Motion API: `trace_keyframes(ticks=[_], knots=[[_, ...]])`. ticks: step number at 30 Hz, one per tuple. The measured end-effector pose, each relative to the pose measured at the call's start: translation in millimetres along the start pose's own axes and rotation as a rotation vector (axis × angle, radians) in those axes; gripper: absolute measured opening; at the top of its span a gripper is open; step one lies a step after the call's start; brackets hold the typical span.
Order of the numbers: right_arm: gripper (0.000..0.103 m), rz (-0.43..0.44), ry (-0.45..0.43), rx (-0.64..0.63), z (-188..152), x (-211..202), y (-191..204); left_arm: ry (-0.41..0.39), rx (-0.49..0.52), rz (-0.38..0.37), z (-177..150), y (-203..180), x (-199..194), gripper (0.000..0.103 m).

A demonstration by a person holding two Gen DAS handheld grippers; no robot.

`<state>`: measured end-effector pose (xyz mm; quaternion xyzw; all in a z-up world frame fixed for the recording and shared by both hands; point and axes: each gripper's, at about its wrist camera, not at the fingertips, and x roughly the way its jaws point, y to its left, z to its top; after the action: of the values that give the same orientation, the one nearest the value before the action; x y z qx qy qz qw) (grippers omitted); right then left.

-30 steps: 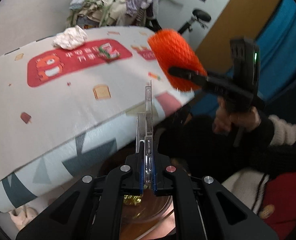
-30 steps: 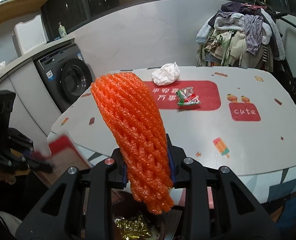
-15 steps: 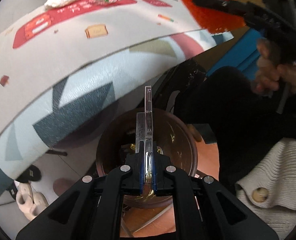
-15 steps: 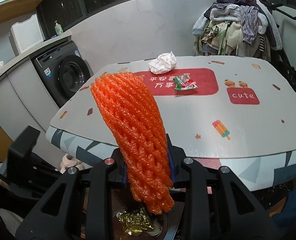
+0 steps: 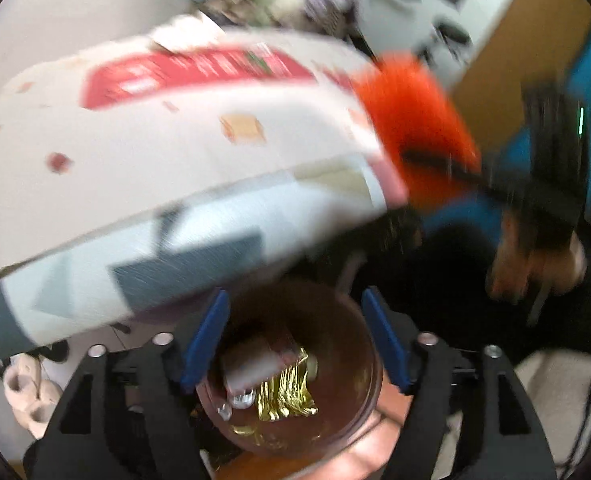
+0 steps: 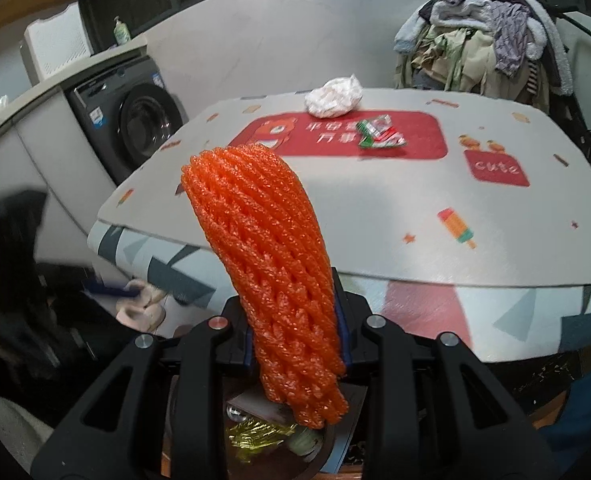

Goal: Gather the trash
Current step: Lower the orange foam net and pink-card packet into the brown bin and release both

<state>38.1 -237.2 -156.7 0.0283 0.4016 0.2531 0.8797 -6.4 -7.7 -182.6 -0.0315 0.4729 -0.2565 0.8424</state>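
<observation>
My left gripper point(image 5: 295, 336) is open and empty above a brown round bin point(image 5: 359, 364) on the floor. A clear flat piece point(image 5: 251, 364) and a gold foil wrapper point(image 5: 287, 396) lie inside the bin. My right gripper point(image 6: 295, 336) is shut on an orange foam net sleeve point(image 6: 263, 248); it also shows in the left wrist view point(image 5: 411, 128). The sleeve's lower end hangs over the bin, where the gold wrapper point(image 6: 251, 436) shows. A crumpled white paper point(image 6: 333, 96) and a green and red wrapper point(image 6: 379, 136) lie on the table point(image 6: 375, 208).
A washing machine point(image 6: 135, 120) stands to the left of the table. A pile of clothes point(image 6: 487, 40) sits behind the table. Pink slippers point(image 6: 139, 308) lie on the floor under the table's left edge. The left wrist view is blurred.
My left gripper has opened and let go of the clear flat piece, which now lies in the bin. The right gripper keeps holding the orange sleeve and has sunk slightly toward the bin.
</observation>
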Motion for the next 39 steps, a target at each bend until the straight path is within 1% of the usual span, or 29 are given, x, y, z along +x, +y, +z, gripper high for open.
trace_keyframes(ticks=[2,5,8,10,12,15,20,27,31,34,36,38,39], knots=[[0.032,0.012,0.026,-0.017,-6,6,6,-0.084,-0.060,0.038,5,10,-20,0.082],[0.032,0.032,0.075,-0.054,-16,17,18,-0.186,-0.125,0.103,8,20,-48,0.088],[0.032,0.054,0.131,-0.098,-27,29,32,-0.241,-0.148,0.151,7,22,-62,0.091],[0.032,0.068,0.167,-0.127,-34,37,41,-0.255,-0.147,0.181,12,22,-64,0.092],[0.032,0.081,0.209,-0.148,-40,45,49,-0.266,-0.149,0.203,11,24,-71,0.093],[0.032,0.094,0.263,-0.177,-50,55,58,-0.258,-0.156,0.223,10,24,-75,0.094],[0.033,0.101,0.341,-0.224,-60,71,66,-0.245,-0.160,0.230,7,27,-70,0.094],[0.033,0.091,0.427,-0.207,-70,90,62,-0.228,-0.166,0.232,4,26,-63,0.094],[0.036,0.086,0.465,-0.195,-73,98,57,-0.218,-0.178,0.232,2,28,-60,0.094],[0.041,0.068,0.496,-0.185,-76,105,53,-0.209,-0.187,0.229,1,29,-58,0.094],[0.053,0.049,0.516,-0.175,-78,108,50,-0.205,-0.189,0.228,0,30,-57,0.094],[0.078,0.033,0.528,-0.171,-78,111,49,-0.201,-0.191,0.227,-1,30,-57,0.095],[0.083,0.028,0.532,-0.172,-78,112,49,-0.200,-0.192,0.228,-1,30,-57,0.095]])
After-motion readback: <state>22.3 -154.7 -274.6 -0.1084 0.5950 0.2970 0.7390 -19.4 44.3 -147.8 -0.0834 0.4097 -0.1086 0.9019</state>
